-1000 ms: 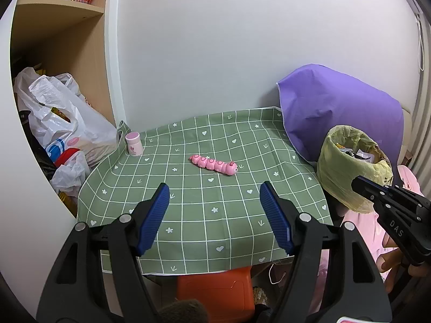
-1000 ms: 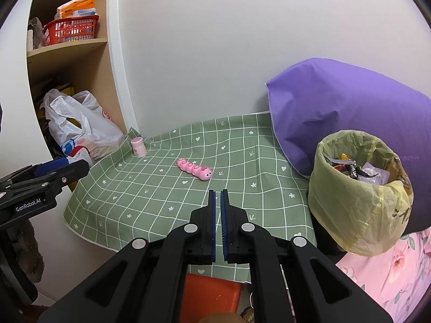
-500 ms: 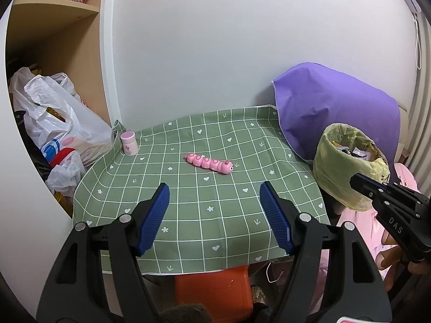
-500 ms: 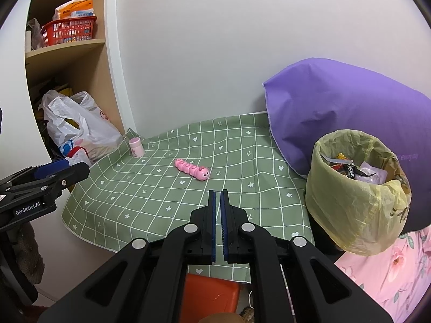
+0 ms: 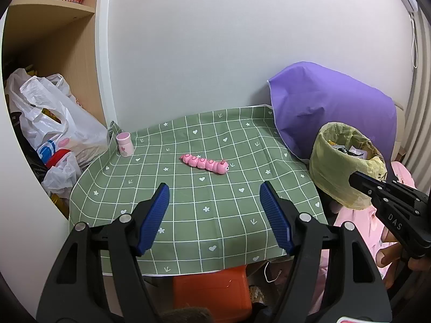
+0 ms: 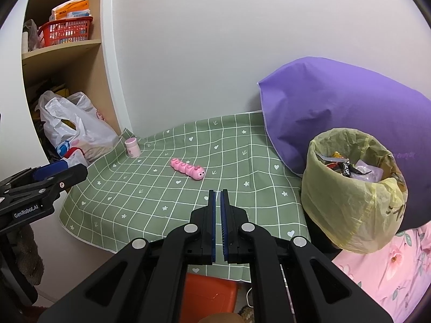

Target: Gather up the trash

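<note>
Crinkling yellow liner point(image 6: 350, 210) (round bin)

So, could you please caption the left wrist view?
Open left tongs face a pink caterpillar toy on the green tablecloth, beside a lined bin.

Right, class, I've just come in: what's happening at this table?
A person holds two grippers over a green checked tablecloth. The left gripper is open, the right gripper shut, and neither holds anything. A pink caterpillar toy and a small pink bottle sit untouched. The lined bin already holds trash.
</note>
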